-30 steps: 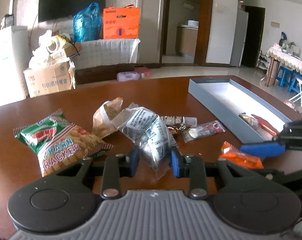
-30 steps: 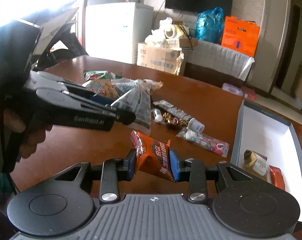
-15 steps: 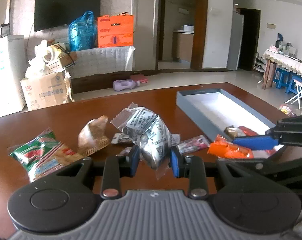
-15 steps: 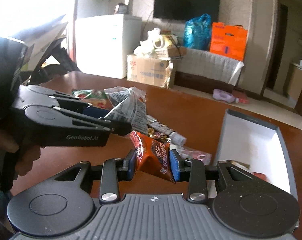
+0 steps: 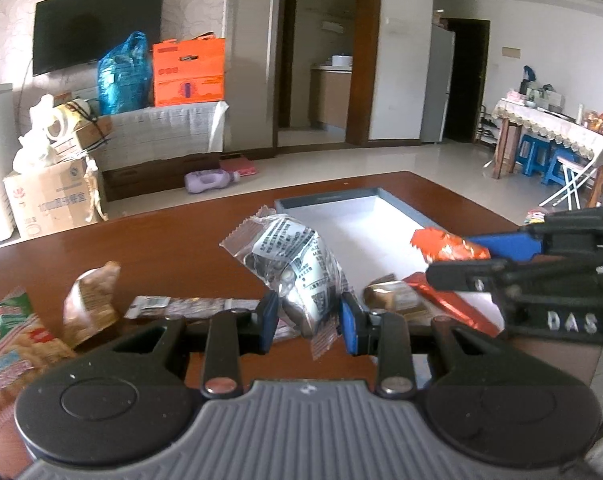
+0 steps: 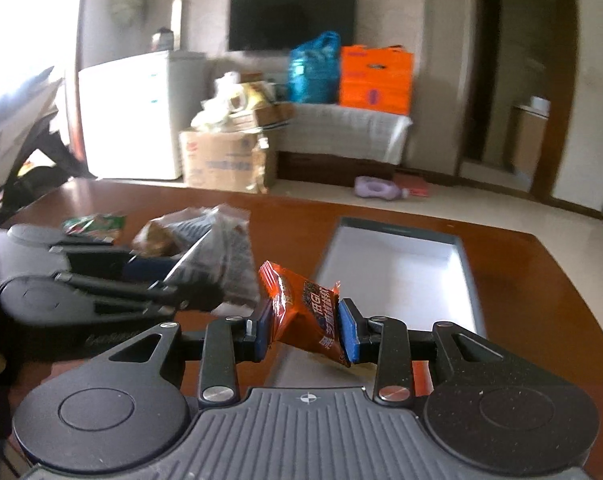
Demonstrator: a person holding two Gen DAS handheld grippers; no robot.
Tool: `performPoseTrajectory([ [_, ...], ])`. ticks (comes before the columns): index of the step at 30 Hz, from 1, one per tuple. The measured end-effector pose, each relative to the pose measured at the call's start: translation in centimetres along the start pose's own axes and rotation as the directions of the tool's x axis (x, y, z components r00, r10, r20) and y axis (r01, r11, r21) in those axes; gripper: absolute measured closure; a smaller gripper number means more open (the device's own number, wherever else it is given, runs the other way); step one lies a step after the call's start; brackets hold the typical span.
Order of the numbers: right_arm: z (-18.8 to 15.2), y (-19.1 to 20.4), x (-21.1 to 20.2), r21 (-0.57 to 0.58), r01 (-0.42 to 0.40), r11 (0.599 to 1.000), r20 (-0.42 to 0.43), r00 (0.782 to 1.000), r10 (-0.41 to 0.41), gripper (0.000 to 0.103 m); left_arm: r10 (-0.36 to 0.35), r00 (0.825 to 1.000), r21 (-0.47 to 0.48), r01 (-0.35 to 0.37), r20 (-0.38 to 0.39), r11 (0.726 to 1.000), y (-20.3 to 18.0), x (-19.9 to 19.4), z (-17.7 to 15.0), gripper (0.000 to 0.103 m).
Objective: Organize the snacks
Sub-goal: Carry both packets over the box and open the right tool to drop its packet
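My left gripper [image 5: 308,322] is shut on a clear, silver-printed snack bag [image 5: 297,268], held above the brown table near the front end of the grey box [image 5: 325,202]. An orange-red snack packet [image 6: 303,310] is pinched in my right gripper [image 6: 305,334], which hangs over the near end of the same white-floored grey box [image 6: 467,276]. In the left wrist view the right gripper [image 5: 457,254] comes in from the right with the orange packet [image 5: 447,246] over the box. A gold-brown packet [image 5: 397,300] and a red packet [image 5: 449,304] lie in the box.
On the table to the left lie a green prawn cracker bag [image 5: 9,340], a tan packet [image 5: 89,304] and a strip of small sweets [image 5: 189,304]. Beyond the far table edge are a cardboard carton [image 5: 49,200], a white fridge [image 6: 133,112] and bare floor.
Both grippers have carried their packets to the right, from over the snack pile to the grey box. The box now fills more of each view; the pile has slid left.
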State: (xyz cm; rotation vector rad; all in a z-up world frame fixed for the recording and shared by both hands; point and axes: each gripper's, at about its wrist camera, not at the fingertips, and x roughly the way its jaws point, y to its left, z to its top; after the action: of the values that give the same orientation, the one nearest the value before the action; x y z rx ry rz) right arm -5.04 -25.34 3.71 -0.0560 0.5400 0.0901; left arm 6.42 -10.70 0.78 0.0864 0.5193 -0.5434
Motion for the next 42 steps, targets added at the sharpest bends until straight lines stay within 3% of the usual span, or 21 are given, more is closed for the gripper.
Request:
performPoseTrajectory([
  [7,-0.1,-4.4,1.1,0.101,0.079,0.992,-0.003,0.997,-0.079,0.067,-0.055,0.998,0.023,0.054,0.006,0.998,-3.6,1.3,0.4,0.073],
  [14,-0.3,-6.5,3.7,0.136,0.086,0.987,-0.031,0.996,-0.082,0.067,-0.093,0.996,0.025,0.093,-0.013,0.995,-5.9,2.8,0.1,0.073],
  [25,1.0,-6.8,8.1,0.127,0.067,0.990,-0.053,0.997,-0.061,0.067,-0.132,0.990,0.045,0.134,-0.047,0.990,-7.7,5.3,-0.3,0.073],
  [42,1.1,-5.9,10.9,0.095,0.065,0.993,-0.076,0.995,-0.058,0.071,-0.095,0.991,0.060,0.101,-0.093,0.993,-8.5,7.2,-1.6,0.069],
])
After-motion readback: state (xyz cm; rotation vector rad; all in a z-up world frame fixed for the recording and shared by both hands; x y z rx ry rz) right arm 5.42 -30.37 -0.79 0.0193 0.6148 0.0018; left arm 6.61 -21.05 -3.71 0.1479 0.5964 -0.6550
